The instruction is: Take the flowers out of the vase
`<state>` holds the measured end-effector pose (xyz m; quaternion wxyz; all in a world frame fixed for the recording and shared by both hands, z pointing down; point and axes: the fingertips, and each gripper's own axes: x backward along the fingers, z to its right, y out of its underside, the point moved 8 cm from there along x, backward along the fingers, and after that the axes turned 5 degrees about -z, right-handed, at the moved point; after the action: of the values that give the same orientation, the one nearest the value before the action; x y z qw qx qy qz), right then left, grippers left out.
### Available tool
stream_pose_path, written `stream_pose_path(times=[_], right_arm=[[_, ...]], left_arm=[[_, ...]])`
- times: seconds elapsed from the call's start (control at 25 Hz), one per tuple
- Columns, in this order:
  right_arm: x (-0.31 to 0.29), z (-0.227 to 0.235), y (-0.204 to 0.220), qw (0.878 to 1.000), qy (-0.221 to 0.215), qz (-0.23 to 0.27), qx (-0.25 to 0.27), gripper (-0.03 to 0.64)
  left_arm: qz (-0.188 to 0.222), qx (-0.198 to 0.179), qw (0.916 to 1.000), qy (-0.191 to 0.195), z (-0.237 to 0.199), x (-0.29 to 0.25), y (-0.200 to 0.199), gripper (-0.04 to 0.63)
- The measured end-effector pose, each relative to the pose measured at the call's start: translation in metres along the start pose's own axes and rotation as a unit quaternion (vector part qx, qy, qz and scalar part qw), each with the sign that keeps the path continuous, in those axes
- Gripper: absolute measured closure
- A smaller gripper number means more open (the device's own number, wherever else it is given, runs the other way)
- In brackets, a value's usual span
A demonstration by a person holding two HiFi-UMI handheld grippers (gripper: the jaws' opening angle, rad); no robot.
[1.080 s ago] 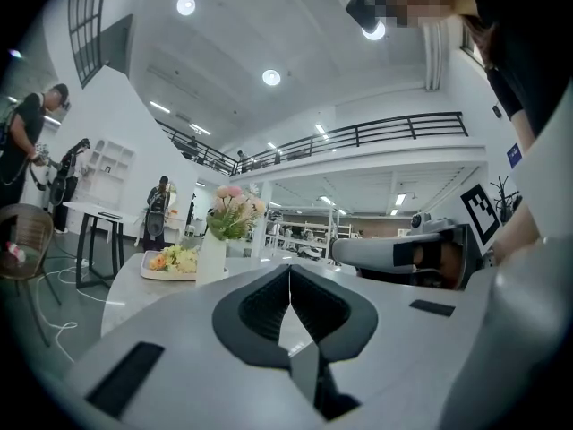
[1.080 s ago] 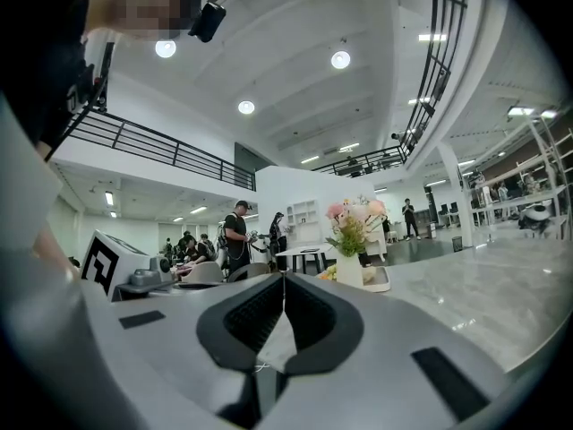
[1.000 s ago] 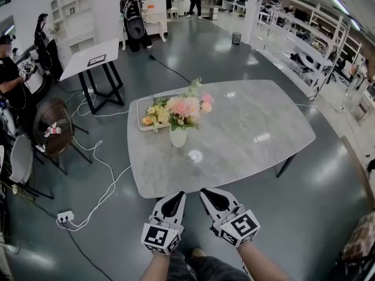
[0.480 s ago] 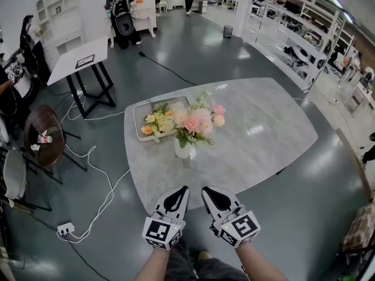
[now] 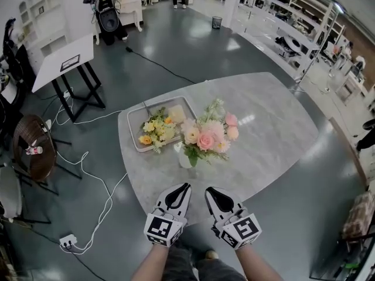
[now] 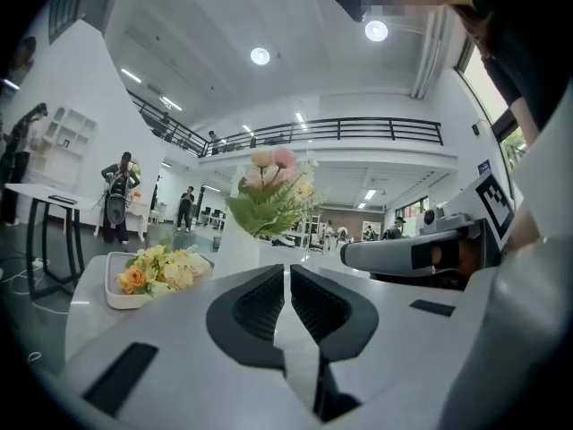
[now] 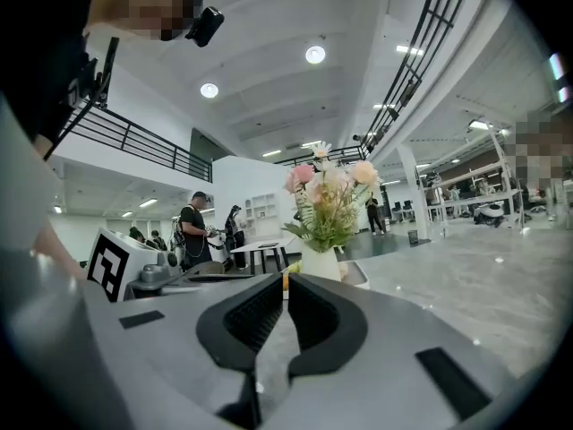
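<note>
- Flowers point(image 5: 208, 136), pink and cream with green sprigs, sit in the white vase point(image 5: 184, 158). In the head view they lean out to the right of its mouth.
- That vase stands upright on the grey stone-look table point(image 5: 269, 127), towards the person's edge of the top.
- Just behind and to the left of the vase lies a shallow white tray point(image 5: 133, 146). A loose bunch of yellow and orange blooms point(image 5: 155, 130) rests in it.
- On the near side of the vase, the left gripper point(image 5: 185, 186) hovers over the table's front edge. Its jaws are pressed together with nothing between them, and it is well apart from the vase.
- Beside it, also on the near side of the vase, the right gripper point(image 5: 210, 189) is likewise clenched and empty.
- In each gripper view the vase and its bouquet rise beyond the closed jaw tips, and neither gripper touches them.
- Far to the left of the vase, on the dark floor, a white cable point(image 5: 88, 174) runs to a power strip point(image 5: 67, 239). A wicker chair point(image 5: 29, 148) stands near it.
- Beyond the vase and to its left stands a white slanted stand point(image 5: 61, 63) on black legs.
</note>
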<state>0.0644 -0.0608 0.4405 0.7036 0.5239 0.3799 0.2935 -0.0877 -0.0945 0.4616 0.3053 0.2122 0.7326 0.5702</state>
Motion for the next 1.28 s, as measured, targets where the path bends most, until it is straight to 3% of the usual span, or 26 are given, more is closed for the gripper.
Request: stream_pose_path(times=[0.12, 0.24, 0.36, 0.6, 0.76, 0.96, 1.28], right_arm=[[-0.012, 0.005, -0.001, 1.0, 0.02, 0.01, -0.007, 0.595], [-0.021, 0.009, 0.001, 0.999, 0.039, 0.021, -0.012, 0.592], [-0.032, 0.01, 0.005, 0.998, 0.049, 0.029, -0.013, 0.488], [-0.055, 0.01, 0.007, 0.996, 0.068, 0.056, -0.012, 0.425], [-0.066, 0.022, 0.004, 0.993, 0.078, 0.083, -0.019, 0.399], [-0.081, 0.038, 0.006, 0.993, 0.062, 0.102, 0.01, 0.38], [-0.102, 0.047, 0.003, 0.99, 0.032, 0.133, 0.042, 0.374]], left_arm=[[-0.003, -0.003, 0.9999, 0.013, -0.016, -0.011, 0.0, 0.559], [-0.006, -0.007, 0.9997, 0.025, -0.03, -0.021, 0.003, 0.478], [-0.003, -0.016, 0.9994, 0.032, -0.043, -0.032, 0.006, 0.4], [0.015, -0.035, 0.9988, 0.03, -0.064, -0.052, 0.01, 0.317], [0.022, -0.05, 0.9981, 0.029, -0.068, -0.062, 0.009, 0.278], [0.028, -0.063, 0.9973, 0.024, -0.073, -0.077, 0.016, 0.239], [0.021, -0.081, 0.9965, 0.007, -0.079, -0.093, 0.023, 0.233]])
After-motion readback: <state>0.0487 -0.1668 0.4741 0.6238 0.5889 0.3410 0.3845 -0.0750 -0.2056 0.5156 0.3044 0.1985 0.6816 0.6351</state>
